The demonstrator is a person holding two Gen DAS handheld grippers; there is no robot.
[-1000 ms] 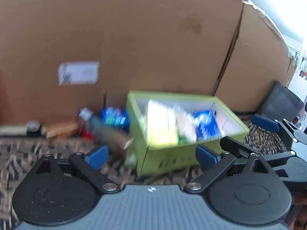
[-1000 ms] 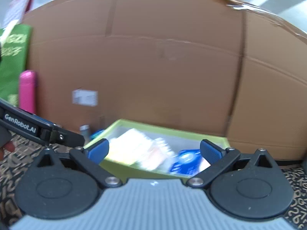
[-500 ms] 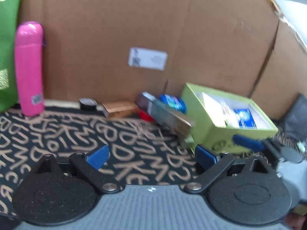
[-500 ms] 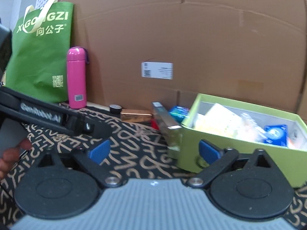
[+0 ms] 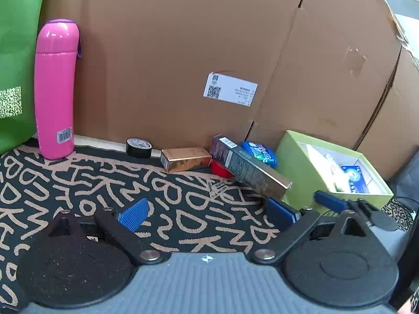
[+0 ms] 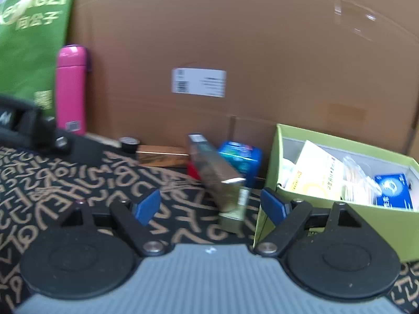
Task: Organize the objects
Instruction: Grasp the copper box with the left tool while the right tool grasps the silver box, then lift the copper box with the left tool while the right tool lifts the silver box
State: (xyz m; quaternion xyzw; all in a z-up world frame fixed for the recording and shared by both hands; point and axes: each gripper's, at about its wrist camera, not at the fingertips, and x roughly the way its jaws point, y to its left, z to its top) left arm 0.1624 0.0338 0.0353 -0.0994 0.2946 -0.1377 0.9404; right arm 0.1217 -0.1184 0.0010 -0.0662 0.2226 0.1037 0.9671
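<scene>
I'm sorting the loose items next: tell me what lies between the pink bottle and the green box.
In the left wrist view: a black tape roll, a copper box, a red item, a long dark carton and a blue pack.

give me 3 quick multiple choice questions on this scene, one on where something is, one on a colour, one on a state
1. Where does the black tape roll sit?
A. inside the green box
B. on the mat by the cardboard wall
C. on top of the bottle

2. What colour is the tall bottle?
A. pink
B. blue
C. white

3. How is the green box?
A. closed with a lid
B. open and empty
C. open with items inside

Key: 1 B, it rests on the patterned mat against the cardboard. 2 A, its body is pink. 3 C, packets show inside the open top.
</scene>
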